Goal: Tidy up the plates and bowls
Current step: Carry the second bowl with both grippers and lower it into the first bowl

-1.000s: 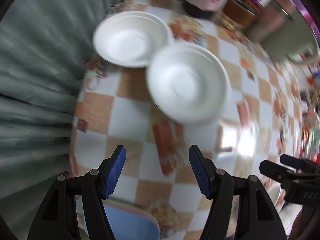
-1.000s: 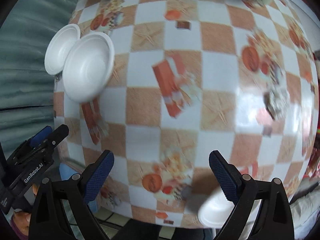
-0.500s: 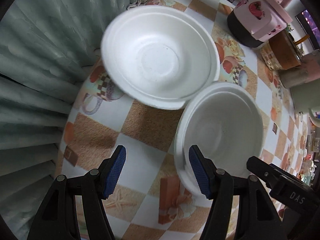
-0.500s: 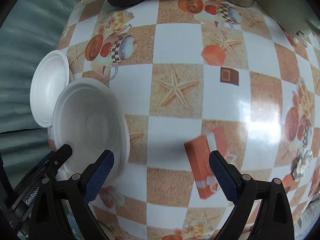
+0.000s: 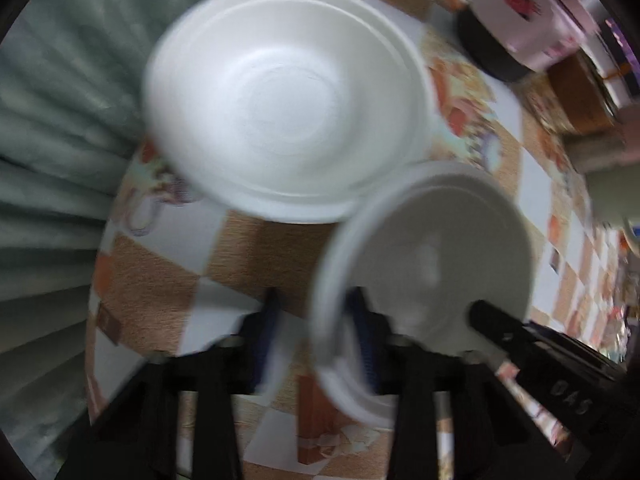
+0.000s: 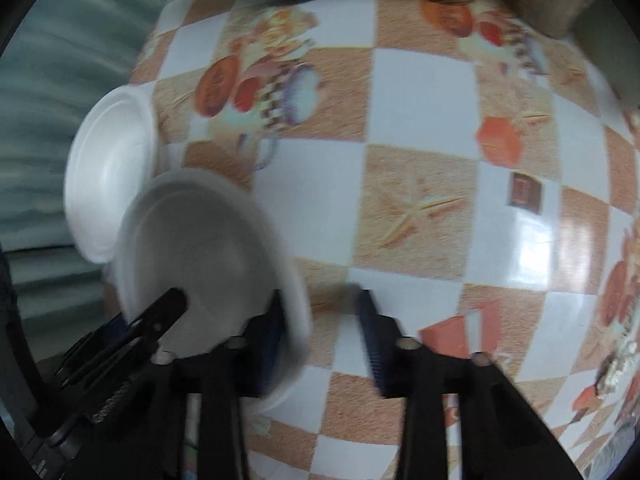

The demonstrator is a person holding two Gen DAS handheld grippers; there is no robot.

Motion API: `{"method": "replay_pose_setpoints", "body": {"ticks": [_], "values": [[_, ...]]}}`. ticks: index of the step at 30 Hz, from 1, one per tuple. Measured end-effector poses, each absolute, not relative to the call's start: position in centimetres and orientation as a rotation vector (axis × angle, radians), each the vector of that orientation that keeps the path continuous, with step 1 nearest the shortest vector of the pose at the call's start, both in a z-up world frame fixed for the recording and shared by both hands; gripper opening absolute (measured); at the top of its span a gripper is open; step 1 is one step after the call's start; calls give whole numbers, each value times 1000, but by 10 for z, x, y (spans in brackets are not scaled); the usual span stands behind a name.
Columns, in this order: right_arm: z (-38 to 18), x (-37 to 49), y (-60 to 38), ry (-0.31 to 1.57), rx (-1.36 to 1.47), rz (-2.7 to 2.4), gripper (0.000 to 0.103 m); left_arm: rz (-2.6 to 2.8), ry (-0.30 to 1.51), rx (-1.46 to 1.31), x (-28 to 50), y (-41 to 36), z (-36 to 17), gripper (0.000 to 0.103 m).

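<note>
Both grippers were closing on opposite sides of the nearer bowl's rim.

You had the left gripper [image 5: 316, 332] astride the near-left rim of the nearer white bowl [image 5: 432, 268], one pad inside and one outside, jaws narrow and closing on that rim, though blur kept you from seeing whether the pads pressed yet. The right gripper [image 6: 320, 328] was likewise closing, jaws narrow, its left pad inside the same bowl's opposite rim and the other over the tablecloth [image 6: 416, 104]. To do this well, you needed to squeeze the light rim gently, lift both sides level, and clear the far bowl [image 5: 288, 104], whose edge touched or overlapped it near the table's corner. Count: two white bowls, no plates visible, two grippers.
</note>
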State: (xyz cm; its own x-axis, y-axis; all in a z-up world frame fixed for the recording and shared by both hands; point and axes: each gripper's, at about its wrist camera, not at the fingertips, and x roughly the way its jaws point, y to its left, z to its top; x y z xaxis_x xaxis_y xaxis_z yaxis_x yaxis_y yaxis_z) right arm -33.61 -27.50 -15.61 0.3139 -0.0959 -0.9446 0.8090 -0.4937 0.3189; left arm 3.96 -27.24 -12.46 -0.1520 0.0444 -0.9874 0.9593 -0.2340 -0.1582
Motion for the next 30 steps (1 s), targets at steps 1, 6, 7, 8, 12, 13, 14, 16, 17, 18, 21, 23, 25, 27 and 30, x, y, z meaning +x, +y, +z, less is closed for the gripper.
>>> {"method": "replay_pose_setpoints", "body": {"ticks": [1,6,7,8,12,13,14,16,17,18,21,23,25,27,30], "values": [[-157,-334,-273,655,1711,-1306,24,-1509,1224,1352,34,-269,-125,22],[-162,-324,-246,684,1736,-1277,16,-1568,1119,1447,18,-237,-122,24],[-163,-322,-239,689,1743,-1270,16,-1585,1105,1471,17,-226,-122,24],[-164,-320,-230,692,1750,-1262,16,-1599,1095,1489,17,-216,-122,24],[-169,-310,-185,716,1791,-1250,17,-1636,1063,1585,20,-162,-121,27],[-171,-306,-175,723,1805,-1248,19,-1645,1050,1612,20,-145,-121,28],[-172,-301,-163,734,1817,-1248,20,-1652,1028,1637,20,-131,-120,29],[-177,-291,-140,752,1842,-1245,22,-1670,981,1693,23,-99,-119,32],[-179,-287,-128,758,1853,-1242,22,-1677,965,1720,25,-85,-119,33],[-181,-282,-117,764,1863,-1239,22,-1686,953,1747,27,-72,-119,33],[-188,-269,-82,757,1907,-1229,23,-1721,914,1826,33,-35,-120,34],[-190,-261,-67,750,1924,-1220,23,-1737,906,1858,39,-16,-121,34],[-193,-255,-57,736,1934,-1214,23,-1738,901,1880,42,-8,-122,34],[-195,-252,-56,717,1955,-1211,23,-1740,888,1906,43,-3,-121,35],[-193,-257,-56,707,1946,-1216,24,-1781,814,1928,47,4,-110,35]]}}
